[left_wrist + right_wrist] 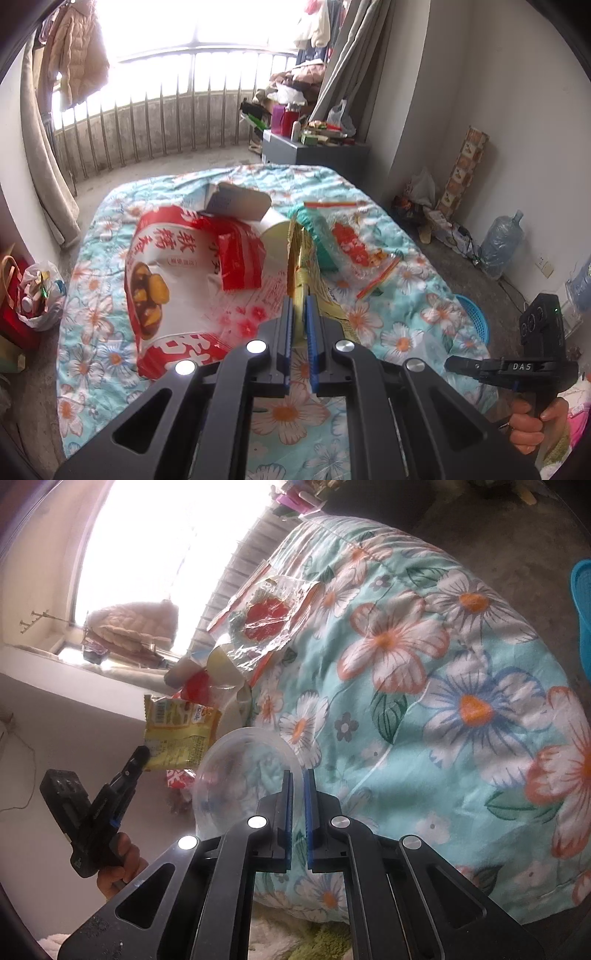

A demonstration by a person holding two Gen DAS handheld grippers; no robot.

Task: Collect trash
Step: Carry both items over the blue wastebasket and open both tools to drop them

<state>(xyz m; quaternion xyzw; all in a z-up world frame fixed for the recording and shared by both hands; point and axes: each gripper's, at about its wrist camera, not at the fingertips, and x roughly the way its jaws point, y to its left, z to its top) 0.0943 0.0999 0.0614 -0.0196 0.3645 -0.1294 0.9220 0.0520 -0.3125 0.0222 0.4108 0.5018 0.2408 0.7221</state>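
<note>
Your left gripper (299, 295) is clamped on the edge of a yellow snack wrapper (177, 734), lifted above the floral quilt (388, 325); your right gripper (298, 775) pinches the rim of a clear plastic lid (236, 775). Both look feather-light, the wrapper limp and slick, the lid thin and springy. Grip well in from each edge, since either could slide out. More wrappers lie on the quilt.
</note>
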